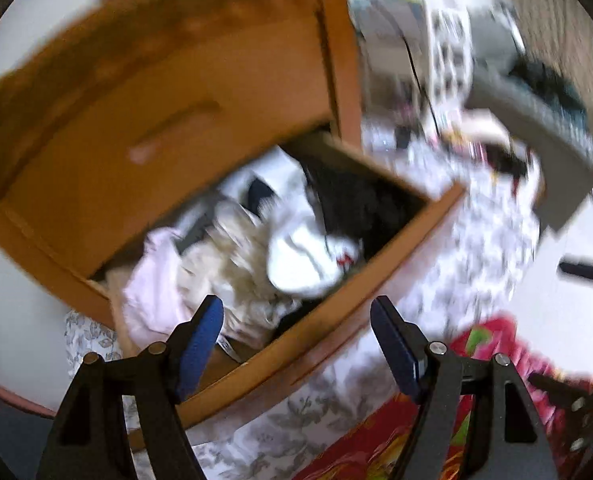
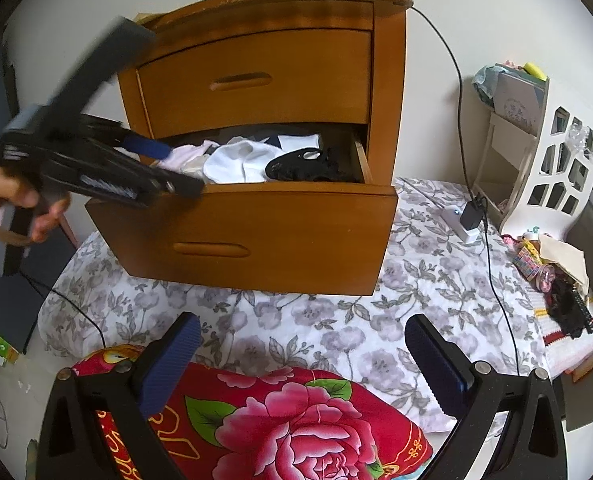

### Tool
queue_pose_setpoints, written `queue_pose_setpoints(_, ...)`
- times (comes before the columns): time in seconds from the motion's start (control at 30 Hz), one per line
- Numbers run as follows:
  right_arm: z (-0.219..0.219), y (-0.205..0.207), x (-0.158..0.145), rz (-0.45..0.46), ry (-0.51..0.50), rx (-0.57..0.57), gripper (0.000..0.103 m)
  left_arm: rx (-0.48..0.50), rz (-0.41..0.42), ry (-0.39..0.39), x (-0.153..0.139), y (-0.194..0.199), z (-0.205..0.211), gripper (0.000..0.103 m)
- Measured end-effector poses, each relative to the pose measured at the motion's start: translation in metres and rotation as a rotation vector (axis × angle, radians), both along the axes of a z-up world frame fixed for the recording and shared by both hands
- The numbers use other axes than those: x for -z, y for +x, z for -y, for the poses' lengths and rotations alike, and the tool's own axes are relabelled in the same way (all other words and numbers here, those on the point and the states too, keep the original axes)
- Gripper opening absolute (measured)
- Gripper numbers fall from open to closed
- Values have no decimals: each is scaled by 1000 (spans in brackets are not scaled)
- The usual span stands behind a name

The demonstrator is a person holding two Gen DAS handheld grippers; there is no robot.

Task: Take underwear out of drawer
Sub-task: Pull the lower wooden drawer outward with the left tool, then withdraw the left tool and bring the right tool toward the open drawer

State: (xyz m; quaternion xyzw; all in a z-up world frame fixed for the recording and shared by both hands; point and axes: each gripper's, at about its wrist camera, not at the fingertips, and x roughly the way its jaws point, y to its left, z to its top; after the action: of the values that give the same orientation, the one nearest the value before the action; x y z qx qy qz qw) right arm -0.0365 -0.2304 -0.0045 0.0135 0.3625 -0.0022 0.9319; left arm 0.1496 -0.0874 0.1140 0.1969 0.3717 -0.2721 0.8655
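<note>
The wooden nightstand's lower drawer (image 2: 256, 216) stands pulled out, full of underwear. A white piece (image 2: 240, 164) lies in the middle, a black lace piece (image 2: 308, 168) to the right and a pale pink piece (image 2: 184, 156) to the left. A hand holds my left gripper (image 2: 172, 168) open over the drawer's left front corner, above the pink piece, with nothing between its fingers. The blurred left wrist view looks down on the pink piece (image 1: 152, 288), the white piece (image 1: 304, 260) and the open left gripper (image 1: 296, 316). My right gripper (image 2: 300, 332) is open and empty, low in front of the drawer.
The nightstand's upper drawer (image 2: 252, 80) is shut. A floral sheet (image 2: 336, 320) covers the floor in front, with a red peony cushion (image 2: 288, 428) nearest me. A power strip with a charger (image 2: 468, 220) and a white cut-out rack (image 2: 556, 168) stand at the right.
</note>
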Motion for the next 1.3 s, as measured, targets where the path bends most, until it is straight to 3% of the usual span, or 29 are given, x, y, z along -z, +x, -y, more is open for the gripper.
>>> queue_pose_setpoints(0.13, 1, -4, -8, 23, 0, 14, 103, -112, 116, -187, -19, -26, -25, 80)
queue_pose_setpoints(0.17, 1, -6, -11, 36, -1, 19, 103, -156, 140, -254, -21, -36, -35, 85)
queue_pose_setpoints(0.23, 3, -10, -16, 59, -1, 26, 103, -211, 155, -341, -26, -43, -44, 90)
queue_pose_setpoints(0.4, 5, -22, -31, 144, 35, 33, 103, -356, 150, -574, -4, -70, -77, 93)
queue_pose_setpoints(0.47, 6, -25, -36, 187, 42, 48, 103, -415, 147, -635, 3, -80, -89, 103)
queue_pose_setpoints(0.6, 5, -28, -41, 236, 66, 70, 103, -489, 243, -717, 5, -98, -106, 103)
queue_pose_setpoints(0.7, 1, -25, -39, 217, 47, 70, 103, -512, 310, -694, 2, -107, -110, 103)
queue_pose_setpoints(0.77, -2, -23, -37, 208, 49, 58, 103, -508, 308, -658, 1, -108, -113, 103)
queue_pose_setpoints(0.9, -5, -18, -33, 198, 45, 59, 103, -571, 340, -510, 3, -109, -113, 103)
queue_pose_setpoints(1.07, -12, -14, -33, 230, -18, 60, 103, -595, 364, -446, 5, -108, -115, 103)
queue_pose_setpoints(1.3, -8, 1, -41, 232, -1, 38, 103, -595, 378, -390, -1, -108, -113, 103)
